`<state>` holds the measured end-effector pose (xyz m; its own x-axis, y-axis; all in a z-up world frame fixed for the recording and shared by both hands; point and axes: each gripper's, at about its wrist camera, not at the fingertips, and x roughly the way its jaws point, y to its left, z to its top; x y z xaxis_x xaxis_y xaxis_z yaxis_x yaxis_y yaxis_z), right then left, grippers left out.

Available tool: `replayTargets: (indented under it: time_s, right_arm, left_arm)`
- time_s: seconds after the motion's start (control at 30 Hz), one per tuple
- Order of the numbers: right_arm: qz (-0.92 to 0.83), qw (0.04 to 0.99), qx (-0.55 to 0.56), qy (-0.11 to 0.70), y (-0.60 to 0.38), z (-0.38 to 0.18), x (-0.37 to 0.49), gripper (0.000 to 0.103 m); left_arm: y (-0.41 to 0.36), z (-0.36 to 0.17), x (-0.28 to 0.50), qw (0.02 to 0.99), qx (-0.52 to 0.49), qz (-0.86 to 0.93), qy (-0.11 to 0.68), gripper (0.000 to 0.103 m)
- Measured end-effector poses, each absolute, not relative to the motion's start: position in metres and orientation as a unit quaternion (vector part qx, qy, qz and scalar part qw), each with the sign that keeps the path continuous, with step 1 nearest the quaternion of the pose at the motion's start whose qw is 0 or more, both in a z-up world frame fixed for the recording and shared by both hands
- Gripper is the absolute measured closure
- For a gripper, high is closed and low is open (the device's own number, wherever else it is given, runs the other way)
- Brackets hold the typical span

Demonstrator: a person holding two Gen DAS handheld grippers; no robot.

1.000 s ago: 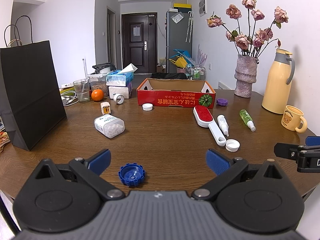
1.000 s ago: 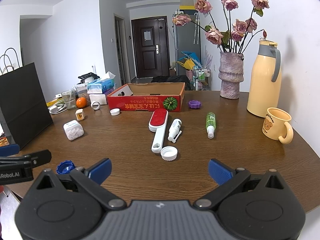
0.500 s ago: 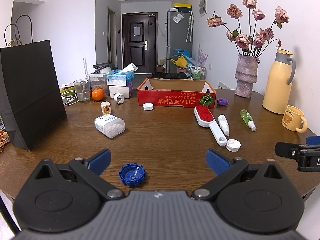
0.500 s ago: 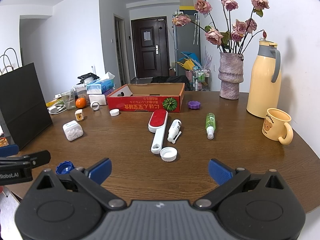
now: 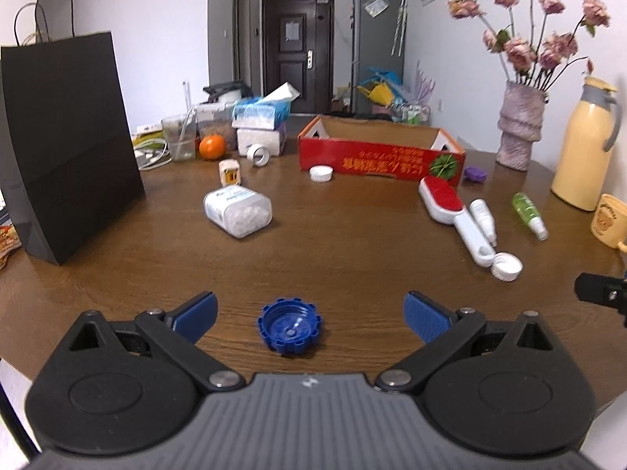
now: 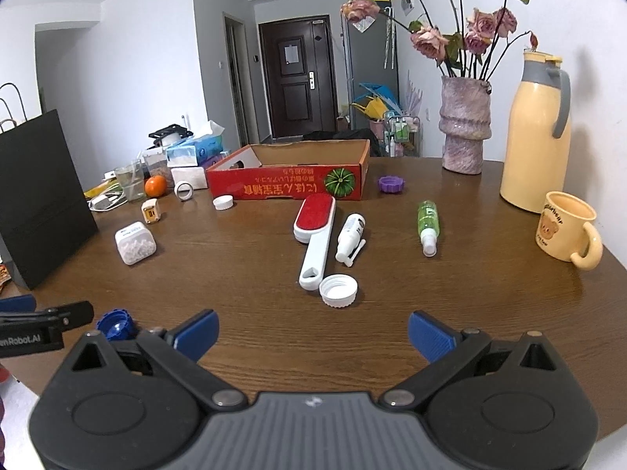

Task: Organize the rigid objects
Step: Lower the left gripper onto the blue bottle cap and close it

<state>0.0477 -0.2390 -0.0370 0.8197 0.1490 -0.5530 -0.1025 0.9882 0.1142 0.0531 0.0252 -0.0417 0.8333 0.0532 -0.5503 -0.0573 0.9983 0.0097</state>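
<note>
Worktop (image 6: 450, 313): dark brown wood, rounded edge.
Near left: blue cap (image 5: 289, 327), open side up.
Left: black paper bag (image 5: 66, 137) standing; white pill box (image 5: 238, 210); small yellow cube (image 5: 229, 172).
Far left: orange (image 5: 212, 146), glass (image 5: 178, 138), tissue boxes (image 5: 260, 127), tape roll (image 5: 257, 154).
Far middle: red cardboard tray (image 6: 290, 176); white cap (image 6: 223, 202) before it; purple cap (image 6: 391, 184) to its right.
Middle: lint brush (image 6: 315, 235), white bottle (image 6: 350, 237), white lid (image 6: 338, 290) touching the brush handle, green spray bottle (image 6: 427, 227).
Far right: vase (image 6: 465, 125), yellow jug (image 6: 535, 137), yellow mug (image 6: 566, 229).
</note>
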Motion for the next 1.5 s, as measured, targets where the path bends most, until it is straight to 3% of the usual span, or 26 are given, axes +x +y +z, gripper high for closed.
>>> replayTargets:
  time_s: [0.33, 0.73, 1.13, 1.33, 1.5]
  right_arm:
    - [0.061, 0.953, 0.045, 0.294, -0.237, -0.061, 0.078, 0.000]
    - [0.053, 0.956, 0.039, 0.284, -0.237, -0.080, 0.105, 0.000]
    - [0.052, 0.953, 0.020, 0.298, -0.229, -0.094, 0.127, 0.001]
    - [0.047, 0.951, 0.012, 0.307, -0.227, -0.099, 0.137, 0.001]
    - [0.037, 0.950, -0.013, 0.310, -0.224, -0.103, 0.145, 0.001]
  left_arm:
    - [0.035, -0.070, 0.081, 0.949, 0.000, 0.040, 0.314, 0.000]
    - [0.043, -0.097, 0.109, 0.937, 0.000, 0.044, 0.347, 0.007]
    - [0.052, -0.114, 0.124, 0.928, -0.007, 0.043, 0.370, 0.026]
    - [0.049, -0.112, 0.126, 0.932, 0.003, 0.028, 0.362, 0.047]
    - [0.049, -0.112, 0.131, 0.932, 0.003, 0.024, 0.360, 0.048]
